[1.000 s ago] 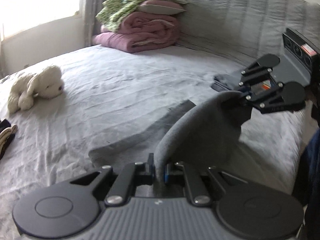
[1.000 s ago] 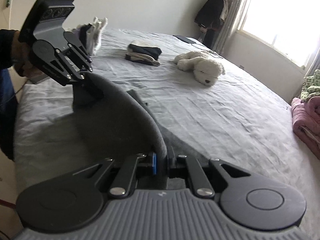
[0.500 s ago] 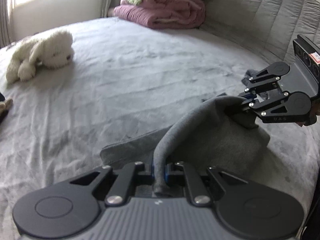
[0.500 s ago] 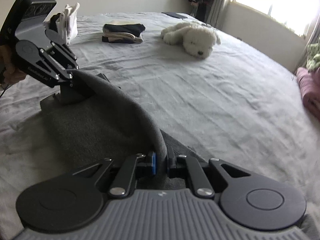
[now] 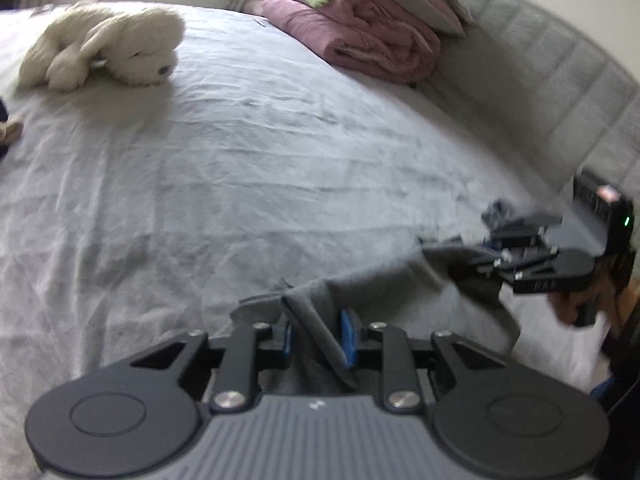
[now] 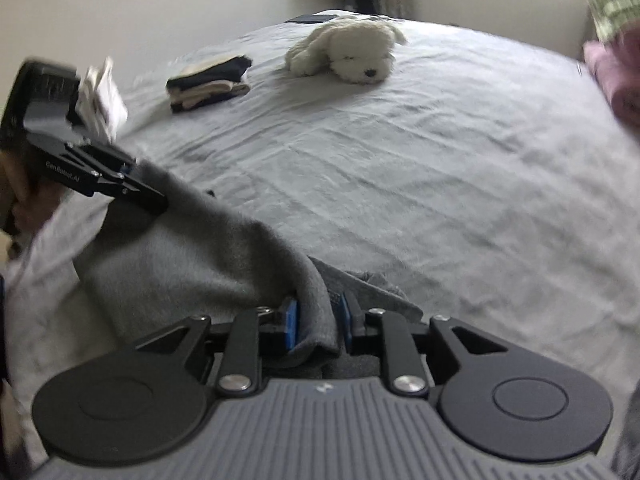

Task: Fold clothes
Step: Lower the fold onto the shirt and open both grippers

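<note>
Item: grey garment (image 5: 404,292), on the bed (image 5: 224,168) at its near edge, toward the headboard (image 5: 560,92) end. The upper layer is doubled over a lower layer whose edge peeps out beyond the fold. Judged: one fold just laid, being let go.

Left gripper (image 5: 316,336): jaws opening; a fold edge of the garment stands between the blue pads, which no longer pinch it.

Right gripper (image 6: 316,324): jaws opening likewise; the other end of the same fold hangs slack between its pads, not squeezed.

Each gripper also shows in the other's view, at either end of the fold, low over the bed.

Done, as far as shown:
- stack (image 6: 208,84) of folded dark and cream pieces, toward the far-left corner of the bed in the right view;
- grey garment folded over at least once.

Left, judged:
- grippers to withdraw from the fold;
- possibly a further fold to make the grey garment compact, then placing it by the stack;
- white cloth (image 6: 100,100) behind the left gripper, too blurred to tell whether folded.

Not part of the job: plush dog (image 5: 108,48) mid-bed; pink quilt (image 5: 368,36) with green cover, at the headboard.
</note>
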{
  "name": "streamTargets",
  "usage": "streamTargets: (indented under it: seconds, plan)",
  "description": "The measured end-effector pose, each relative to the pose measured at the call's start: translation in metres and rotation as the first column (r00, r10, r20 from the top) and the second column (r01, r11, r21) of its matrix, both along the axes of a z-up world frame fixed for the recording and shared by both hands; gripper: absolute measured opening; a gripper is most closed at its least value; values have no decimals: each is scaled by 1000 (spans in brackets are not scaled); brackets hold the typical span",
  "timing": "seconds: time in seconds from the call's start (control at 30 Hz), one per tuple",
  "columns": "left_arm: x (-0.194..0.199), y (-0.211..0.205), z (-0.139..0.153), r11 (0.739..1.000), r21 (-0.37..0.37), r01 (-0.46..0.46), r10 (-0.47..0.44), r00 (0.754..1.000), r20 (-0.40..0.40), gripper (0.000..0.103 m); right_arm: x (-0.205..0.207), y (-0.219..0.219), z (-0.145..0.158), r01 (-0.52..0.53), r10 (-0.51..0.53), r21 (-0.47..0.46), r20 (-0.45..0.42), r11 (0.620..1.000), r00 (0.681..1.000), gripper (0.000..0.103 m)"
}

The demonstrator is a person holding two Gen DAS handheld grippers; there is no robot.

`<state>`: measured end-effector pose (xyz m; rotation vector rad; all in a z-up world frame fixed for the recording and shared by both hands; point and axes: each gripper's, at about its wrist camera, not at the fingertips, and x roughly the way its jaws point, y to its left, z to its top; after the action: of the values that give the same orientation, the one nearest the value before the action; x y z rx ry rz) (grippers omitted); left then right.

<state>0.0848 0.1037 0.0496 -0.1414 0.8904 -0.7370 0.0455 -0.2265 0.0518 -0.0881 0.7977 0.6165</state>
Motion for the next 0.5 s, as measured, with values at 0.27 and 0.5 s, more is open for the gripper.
streamTargets:
  seconds: [0.27,0.5]
  plan:
    - [-3,0,-7,1000,-6,-21,20,999,-31,14,4,-34,-5,134,-110,224,-115,965,987,31]
    - [0,7,-9,997,-36,-73,72,996,-45,12,4,-46,-7,201,-167,289,-138,936,976,19]
